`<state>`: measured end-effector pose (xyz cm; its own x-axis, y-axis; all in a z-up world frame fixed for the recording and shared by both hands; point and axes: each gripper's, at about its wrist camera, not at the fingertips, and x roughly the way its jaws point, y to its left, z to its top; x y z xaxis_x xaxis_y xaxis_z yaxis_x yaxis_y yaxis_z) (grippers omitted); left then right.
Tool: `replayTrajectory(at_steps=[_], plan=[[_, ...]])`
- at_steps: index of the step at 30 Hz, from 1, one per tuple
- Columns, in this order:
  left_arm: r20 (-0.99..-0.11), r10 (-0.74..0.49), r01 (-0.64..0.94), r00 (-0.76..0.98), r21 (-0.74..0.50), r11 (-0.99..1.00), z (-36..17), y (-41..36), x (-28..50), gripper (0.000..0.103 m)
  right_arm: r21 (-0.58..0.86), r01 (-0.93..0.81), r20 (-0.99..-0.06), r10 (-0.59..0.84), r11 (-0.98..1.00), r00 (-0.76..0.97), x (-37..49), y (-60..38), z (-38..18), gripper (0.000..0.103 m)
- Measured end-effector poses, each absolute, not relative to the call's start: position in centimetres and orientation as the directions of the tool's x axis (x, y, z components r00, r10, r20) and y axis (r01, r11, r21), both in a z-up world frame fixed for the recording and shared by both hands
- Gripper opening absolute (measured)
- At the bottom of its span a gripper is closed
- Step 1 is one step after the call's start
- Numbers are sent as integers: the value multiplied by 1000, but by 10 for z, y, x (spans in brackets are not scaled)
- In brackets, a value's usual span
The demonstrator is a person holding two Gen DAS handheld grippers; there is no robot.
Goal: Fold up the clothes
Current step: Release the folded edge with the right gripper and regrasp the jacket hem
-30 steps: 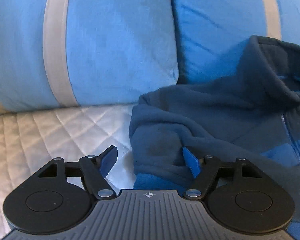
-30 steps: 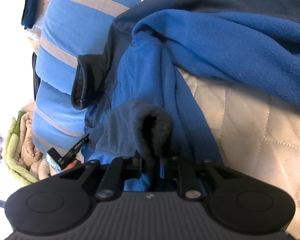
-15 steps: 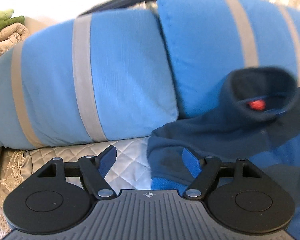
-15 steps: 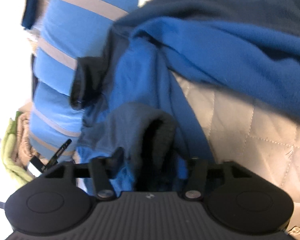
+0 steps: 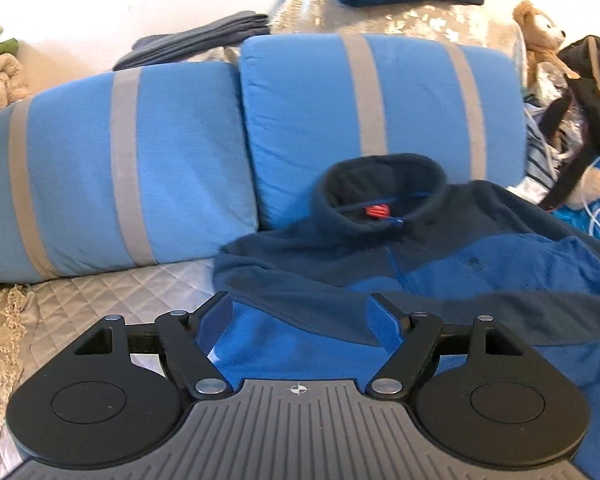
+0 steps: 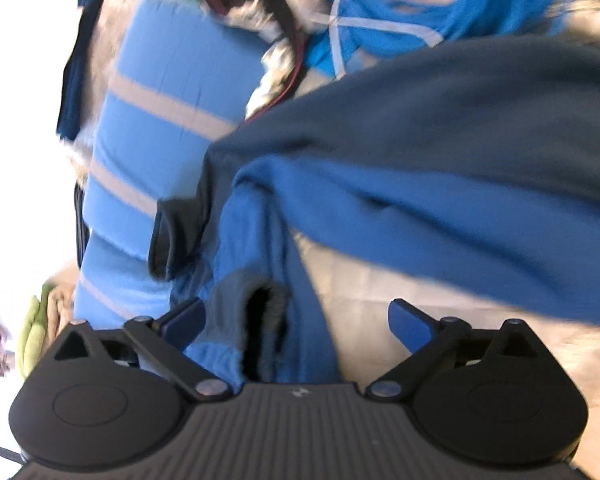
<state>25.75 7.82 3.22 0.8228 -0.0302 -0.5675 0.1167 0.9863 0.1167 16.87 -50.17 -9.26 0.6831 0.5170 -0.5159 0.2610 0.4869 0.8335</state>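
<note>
A fleece jacket point(image 5: 460, 264), navy on top and bright blue below, lies spread on the quilted sofa seat point(image 5: 80, 300). Its collar point(image 5: 380, 176) with a red tag stands against a cushion. My left gripper point(image 5: 300, 314) hovers open above the jacket's near edge, gripping nothing. In the right wrist view the jacket's body point(image 6: 420, 152) fills the upper right. Its grey-edged sleeve cuff point(image 6: 252, 312) lies loose between the fingers of my right gripper point(image 6: 298, 320). Those jaws are opening wide and the pads are off the cloth.
Two blue cushions with grey stripes point(image 5: 140, 168) line the sofa back. Folded dark clothes point(image 5: 204, 40) lie on top of it. At the right sit a teddy bear point(image 5: 540, 28), a black bag point(image 5: 592, 80) and blue and white cords point(image 6: 380, 20).
My right gripper has opened and let go of the sleeve cuff. My left gripper has drawn back and up from the jacket's shoulder, bringing the collar and the whole sofa back into view.
</note>
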Motion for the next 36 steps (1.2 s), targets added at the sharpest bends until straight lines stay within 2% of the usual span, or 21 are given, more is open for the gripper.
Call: replayTrajectory(at_steps=[4, 7, 10, 16, 20, 22, 26, 30, 33, 36], plan=[[-577, -78, 115, 813, 29, 993, 43, 73, 248, 73, 815, 297, -535, 450, 497, 715, 137, -533, -87, 103], [-562, -102, 127, 821, 6, 992, 50, 66, 239, 73, 791, 329, -554, 378, 516, 741, 106, -556, -85, 103], [-560, -134, 148, 817, -21, 989, 53, 60, 229, 73, 808, 343, -542, 375, 479, 752, 80, -574, -90, 103], [-592, -192, 188, 783, -69, 980, 44, 43, 202, 73, 830, 223, -519, 561, 511, 645, 68, -528, -88, 103], [-609, -250, 254, 753, -81, 964, 35, 27, 174, 73, 782, 34, -532, 638, 623, 556, 69, -469, -60, 101], [-618, -281, 284, 734, -96, 954, 31, 22, 161, 73, 686, -97, -572, 617, 721, 541, 64, -441, -39, 100], [-626, -318, 322, 712, -112, 940, 26, 17, 144, 73, 386, -309, -677, 495, 869, 545, 42, -390, -16, 100], [-629, -329, 322, 704, -130, 938, 21, 19, 141, 73, 147, -314, -743, 315, 938, 591, 33, -355, -26, 98], [-639, -324, 311, 697, -138, 940, 16, 22, 141, 73, -9, -263, -752, 167, 965, 637, 35, -336, -42, 96], [-647, -316, 308, 694, -131, 942, 12, 24, 139, 73, -25, -196, -733, 116, 980, 670, 39, -332, -47, 97]])
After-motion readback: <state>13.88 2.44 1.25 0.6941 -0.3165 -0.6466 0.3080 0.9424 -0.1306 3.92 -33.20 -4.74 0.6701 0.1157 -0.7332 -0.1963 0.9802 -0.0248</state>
